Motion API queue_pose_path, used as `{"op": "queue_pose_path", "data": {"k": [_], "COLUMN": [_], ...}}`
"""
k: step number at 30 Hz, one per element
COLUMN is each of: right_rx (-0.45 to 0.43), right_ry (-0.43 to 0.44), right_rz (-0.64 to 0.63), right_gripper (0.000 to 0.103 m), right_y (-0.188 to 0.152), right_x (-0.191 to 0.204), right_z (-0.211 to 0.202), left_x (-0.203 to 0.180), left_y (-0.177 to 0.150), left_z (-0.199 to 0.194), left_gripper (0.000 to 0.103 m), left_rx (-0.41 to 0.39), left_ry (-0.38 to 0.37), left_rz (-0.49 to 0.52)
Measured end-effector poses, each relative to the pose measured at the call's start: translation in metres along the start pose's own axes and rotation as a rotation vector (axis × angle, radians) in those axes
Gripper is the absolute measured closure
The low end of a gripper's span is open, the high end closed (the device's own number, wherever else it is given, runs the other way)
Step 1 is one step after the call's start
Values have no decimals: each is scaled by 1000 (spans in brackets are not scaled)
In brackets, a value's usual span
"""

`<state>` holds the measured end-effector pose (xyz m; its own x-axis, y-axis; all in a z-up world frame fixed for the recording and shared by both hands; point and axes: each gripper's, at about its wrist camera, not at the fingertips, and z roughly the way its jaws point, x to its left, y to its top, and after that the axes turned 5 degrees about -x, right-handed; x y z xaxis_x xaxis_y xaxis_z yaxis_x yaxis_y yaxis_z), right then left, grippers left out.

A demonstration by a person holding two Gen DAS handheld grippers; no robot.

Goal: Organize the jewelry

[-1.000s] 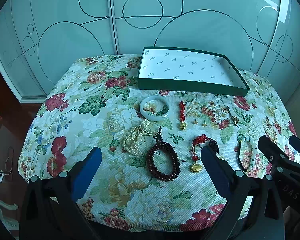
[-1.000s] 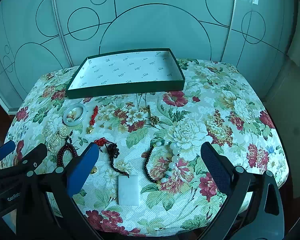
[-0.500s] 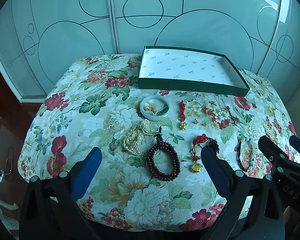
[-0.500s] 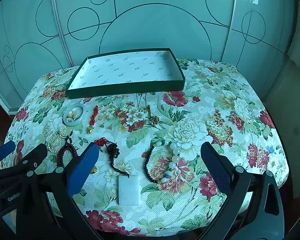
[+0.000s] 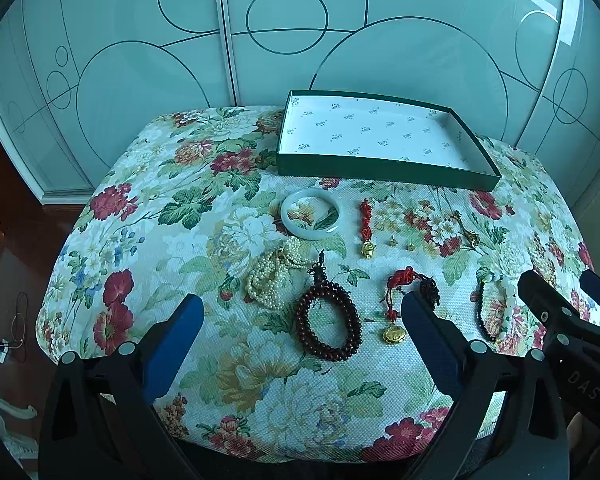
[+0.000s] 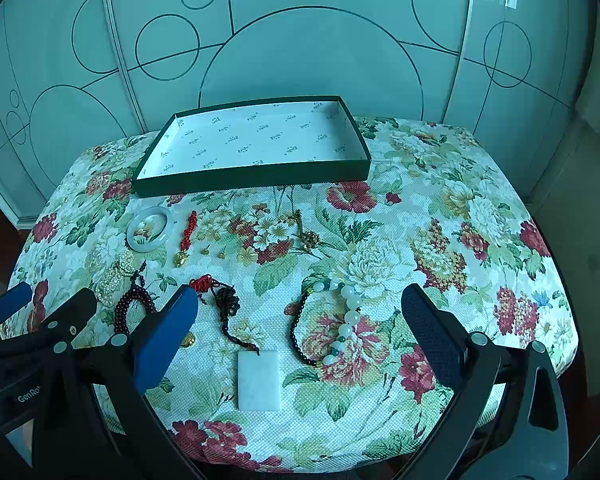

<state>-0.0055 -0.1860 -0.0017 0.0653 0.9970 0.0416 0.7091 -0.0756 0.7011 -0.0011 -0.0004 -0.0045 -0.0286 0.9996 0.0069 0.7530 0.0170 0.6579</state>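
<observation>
Left gripper (image 5: 300, 332) and right gripper (image 6: 298, 320), both with jaws spread wide and holding nothing, above the near edge of a floral tablecloth (image 5: 148, 216); green tray (image 5: 384, 168) at the far side, its white lining bare; jewelry laid out on the cloth between tray and grippers: jade bangle (image 5: 310, 215), pearl strand (image 5: 274, 276), dark bead bracelet (image 5: 327, 322), white rectangular pendant (image 6: 258, 380), white-and-dark bead bracelet (image 6: 332, 326).

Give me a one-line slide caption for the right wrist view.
Open right gripper hovers over a white jade pendant and beaded bracelet, empty green box behind.
</observation>
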Motion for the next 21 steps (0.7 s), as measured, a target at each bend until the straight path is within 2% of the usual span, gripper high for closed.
{"op": "queue_pose_path", "data": {"k": [15,21], "right_rx": [0,-8], "right_ry": [-2,-48], "right_rz": [-3,14], "right_gripper": [2,2], "right_y": [0,-2], "right_x": [0,-20], "right_z": [2,9], "left_x": [3,26], "left_y": [-3,5], "left_z": [3,12], "left_gripper": [5,5], "left_rx": [-1,-44], "left_ry": [-9,53], "left_rz": [4,-44]}}
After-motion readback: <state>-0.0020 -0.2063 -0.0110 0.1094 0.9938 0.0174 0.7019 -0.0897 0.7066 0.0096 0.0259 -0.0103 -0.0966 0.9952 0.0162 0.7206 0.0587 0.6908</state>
